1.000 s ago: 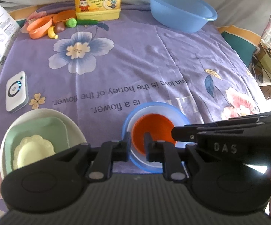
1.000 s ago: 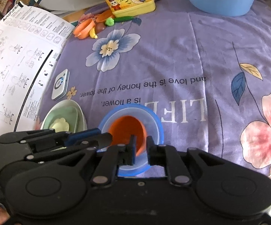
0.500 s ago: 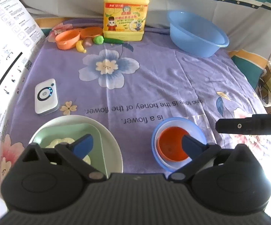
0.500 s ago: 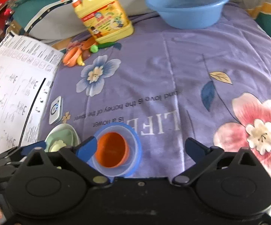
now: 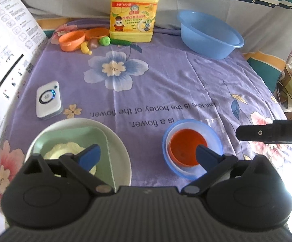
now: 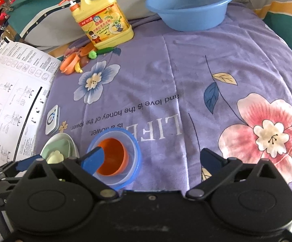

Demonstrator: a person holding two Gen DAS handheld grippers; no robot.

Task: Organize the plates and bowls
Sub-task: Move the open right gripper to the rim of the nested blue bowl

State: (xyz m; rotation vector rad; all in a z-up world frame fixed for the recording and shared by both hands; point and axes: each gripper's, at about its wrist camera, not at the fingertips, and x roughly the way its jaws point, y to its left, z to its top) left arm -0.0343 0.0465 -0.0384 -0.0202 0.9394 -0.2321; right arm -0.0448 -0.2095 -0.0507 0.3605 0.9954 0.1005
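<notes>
Both the left gripper point(image 5: 148, 154) and right gripper point(image 6: 153, 158) gape wide and empty above the cloth's near edge, flanking the nested bowl stack point(image 5: 192, 148), roughly equally near.

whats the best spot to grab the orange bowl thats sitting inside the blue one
Probably the orange bowl's rim, on the side facing the blue basin, coming down from above with one finger inside and one outside. It sits upright, nested in the blue bowl with a whitish bowl between, so its outer wall is mostly covered. Its rim looks exposed, but the clearance is tight.
</notes>
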